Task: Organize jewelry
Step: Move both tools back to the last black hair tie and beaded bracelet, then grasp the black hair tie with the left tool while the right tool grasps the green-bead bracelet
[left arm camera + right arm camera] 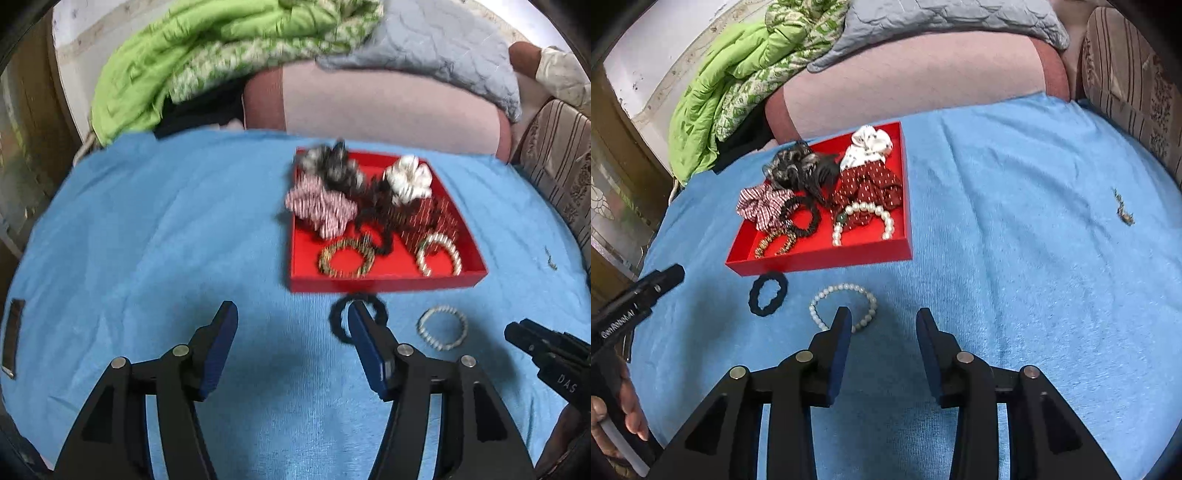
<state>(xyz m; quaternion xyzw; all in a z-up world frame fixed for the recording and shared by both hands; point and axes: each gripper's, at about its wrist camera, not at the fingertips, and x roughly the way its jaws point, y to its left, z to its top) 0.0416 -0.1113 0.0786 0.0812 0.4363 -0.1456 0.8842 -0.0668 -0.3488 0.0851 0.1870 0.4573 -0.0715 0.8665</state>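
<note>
Both grippers hang open and empty: left gripper (291, 314) with its inner finger over the black hair tie (358, 319), right gripper (884, 319) just right of the pearl bracelet (844, 306), both before the red tray (820, 258).

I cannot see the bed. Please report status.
Both grippers open, left, right, empty. Black band and pearl bracelet lie outside red tray. Nothing in the way.

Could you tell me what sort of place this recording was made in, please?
Most likely a bedroom at home: the work surface is a blue sheet spread over what looks like a bed, with a folded green quilt and a pink bolster piled at its far end.
</note>
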